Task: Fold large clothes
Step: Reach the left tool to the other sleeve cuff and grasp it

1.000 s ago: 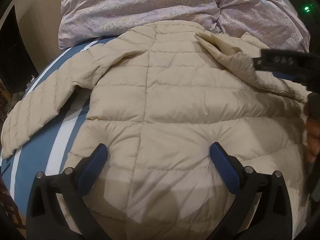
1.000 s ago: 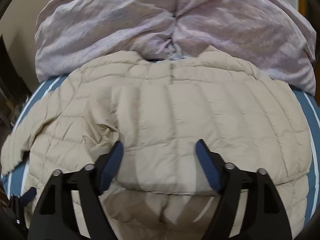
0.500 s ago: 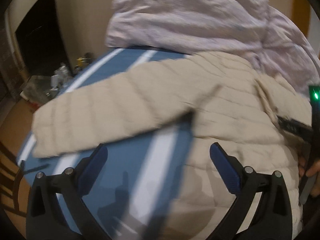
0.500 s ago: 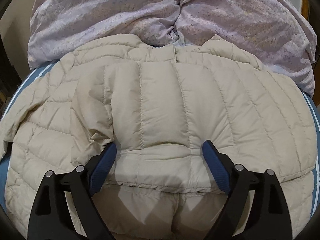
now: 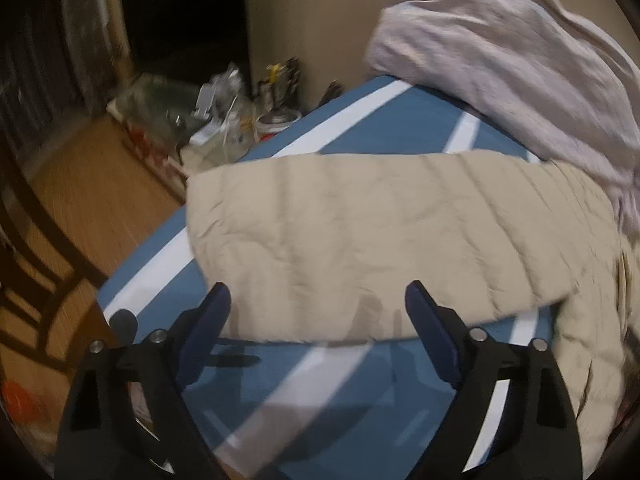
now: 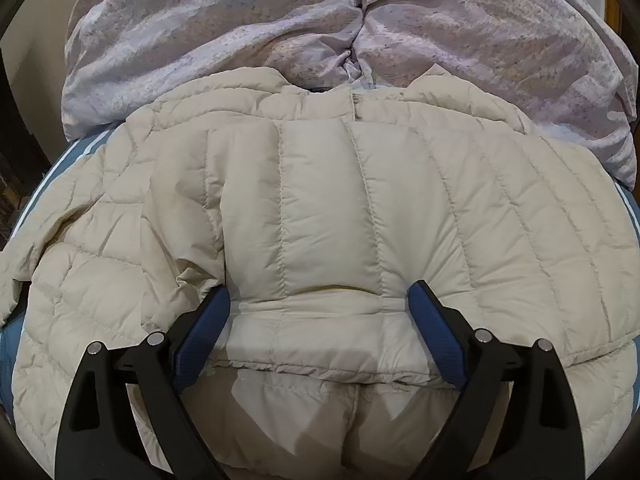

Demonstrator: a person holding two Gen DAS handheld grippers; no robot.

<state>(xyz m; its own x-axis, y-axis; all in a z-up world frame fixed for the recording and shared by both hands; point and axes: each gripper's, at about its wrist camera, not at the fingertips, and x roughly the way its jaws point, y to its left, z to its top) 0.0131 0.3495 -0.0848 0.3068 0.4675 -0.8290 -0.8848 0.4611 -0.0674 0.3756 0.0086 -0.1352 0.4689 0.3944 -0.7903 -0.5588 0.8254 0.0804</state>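
A beige quilted puffer jacket [image 6: 340, 216] lies on a blue bed cover with white stripes [image 5: 360, 128]. In the right wrist view one sleeve is folded across the jacket's body, its cuff end between my open right gripper [image 6: 318, 304] fingers, not held. In the left wrist view the other sleeve [image 5: 380, 240] stretches out flat toward the bed's left edge. My left gripper [image 5: 318, 300] is open and empty, hovering just short of that sleeve's near edge.
A crumpled lilac duvet [image 6: 360, 32] is heaped at the head of the bed behind the jacket. Left of the bed are a wooden floor [image 5: 80, 184], a cluttered box of jars and bags [image 5: 224, 120] and a dark chair [image 5: 32, 264].
The left gripper has swung left from over the jacket's body to the outstretched sleeve and the bed's edge. The right gripper has drawn back a little; the folded sleeve stays put.
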